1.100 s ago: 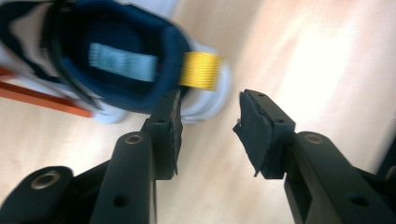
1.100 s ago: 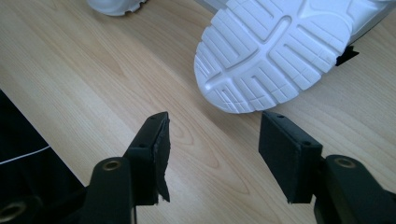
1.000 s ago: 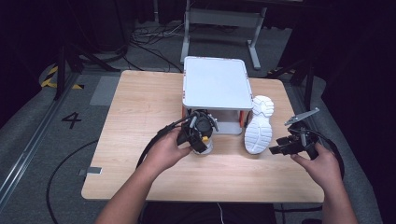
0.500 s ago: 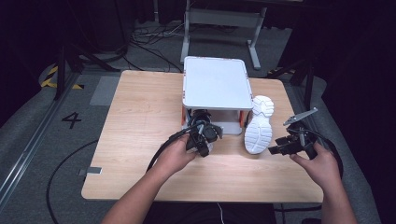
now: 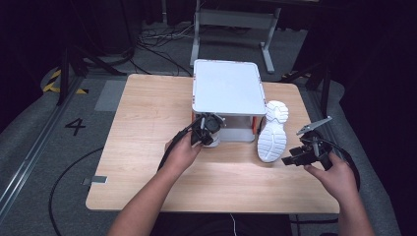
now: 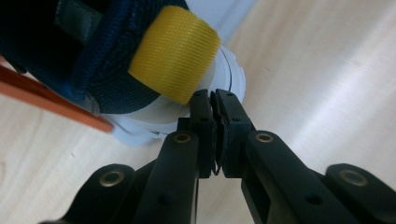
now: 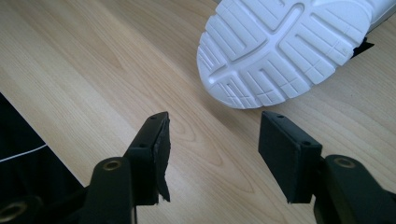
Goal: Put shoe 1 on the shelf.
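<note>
A navy shoe (image 6: 70,56) with a white sole and a yellow heel tab (image 6: 175,53) stands at the front of the white shelf (image 5: 226,88), partly under it. My left gripper (image 6: 211,95) is shut, its tips against the heel just below the tab. Its jaws have just been closing, and nothing shows between them. In the high view the left gripper (image 5: 205,130) sits over that shoe (image 5: 212,141). A second shoe (image 5: 272,132) lies on its side, white sole (image 7: 280,51) towards me. My right gripper (image 7: 212,126) stands open just short of its heel, holding nothing; the high view shows the right gripper (image 5: 294,156) at the table's right.
The shelf stands on orange legs (image 6: 51,105) at the back middle of the wooden table (image 5: 147,123). Bare wood lies to the left and along the front edge. Cables trail from both grippers across the table.
My left hand has sunk and moved a little forward to the shelf's front, and its jaws have closed. The right hand and the white-soled shoe have not moved.
</note>
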